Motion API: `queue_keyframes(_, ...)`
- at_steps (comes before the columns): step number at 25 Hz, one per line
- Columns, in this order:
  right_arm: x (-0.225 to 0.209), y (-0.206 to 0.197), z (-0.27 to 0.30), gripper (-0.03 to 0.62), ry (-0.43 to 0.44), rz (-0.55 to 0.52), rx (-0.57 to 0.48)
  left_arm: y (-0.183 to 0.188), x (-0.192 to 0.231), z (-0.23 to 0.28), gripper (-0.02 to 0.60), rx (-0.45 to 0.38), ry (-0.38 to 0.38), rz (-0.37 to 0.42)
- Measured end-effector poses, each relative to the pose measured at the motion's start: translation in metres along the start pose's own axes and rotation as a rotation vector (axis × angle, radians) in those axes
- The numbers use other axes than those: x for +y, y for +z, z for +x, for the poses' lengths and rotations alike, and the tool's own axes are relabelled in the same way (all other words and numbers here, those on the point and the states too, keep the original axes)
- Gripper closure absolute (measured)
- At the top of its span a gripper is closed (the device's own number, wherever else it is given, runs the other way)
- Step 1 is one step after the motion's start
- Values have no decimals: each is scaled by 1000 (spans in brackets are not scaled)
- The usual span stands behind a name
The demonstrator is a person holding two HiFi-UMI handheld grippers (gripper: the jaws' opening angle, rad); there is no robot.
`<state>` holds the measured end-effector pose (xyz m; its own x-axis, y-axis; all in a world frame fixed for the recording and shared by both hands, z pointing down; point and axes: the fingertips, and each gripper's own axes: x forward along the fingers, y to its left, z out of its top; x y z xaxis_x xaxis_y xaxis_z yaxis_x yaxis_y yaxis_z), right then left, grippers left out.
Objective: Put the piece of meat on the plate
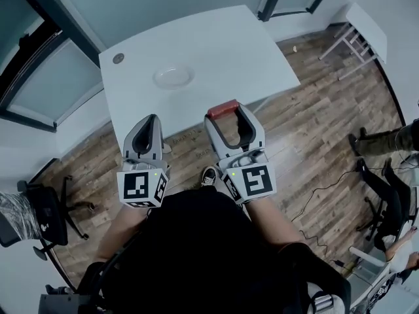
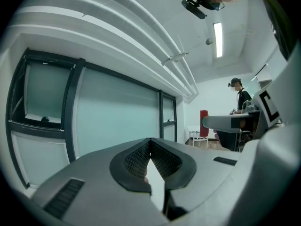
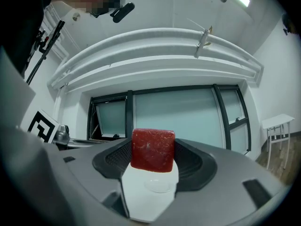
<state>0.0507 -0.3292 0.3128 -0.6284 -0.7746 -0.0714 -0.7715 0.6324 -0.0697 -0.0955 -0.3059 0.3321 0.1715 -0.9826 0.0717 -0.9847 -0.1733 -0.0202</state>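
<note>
My right gripper [image 1: 224, 110] is shut on the piece of meat [image 1: 222, 108], a red block held between its tips at the near edge of the white table [image 1: 236, 57]. In the right gripper view the meat [image 3: 152, 149] fills the gap between the jaws, with the plate [image 3: 159, 184] small and pale beyond it. The clear plate [image 1: 173, 77] lies on the table ahead and to the left of the meat. My left gripper [image 1: 150, 120] is shut with nothing in it, level with the table's near edge; its pads [image 2: 162, 160] meet.
A small round grommet [image 1: 118, 58] sits at the table's far left corner. Wooden floor surrounds the table. A black chair [image 1: 46, 208] stands at the left, a small white table [image 1: 363, 28] at the far right, and cables [image 1: 327, 195] and another person's legs at the right.
</note>
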Motion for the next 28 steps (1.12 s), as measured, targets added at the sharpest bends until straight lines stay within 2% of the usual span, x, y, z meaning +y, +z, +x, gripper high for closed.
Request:
queue_keyframes(9, -21, -24, 36, 312, 45, 40, 51, -18, 4, 34, 577, 72, 18, 25)
queue_keyframes(14, -19, -48, 73, 312, 66, 23, 110, -42, 31, 60, 577, 111, 12, 24)
queue_keyframes(20, -27, -77, 122, 312, 72, 1, 202, -74, 49, 110, 577, 212, -55, 57)
queue_keyframes(28, -28, -128, 193, 312, 74, 10, 320, -118, 88, 165, 575, 317, -126, 35)
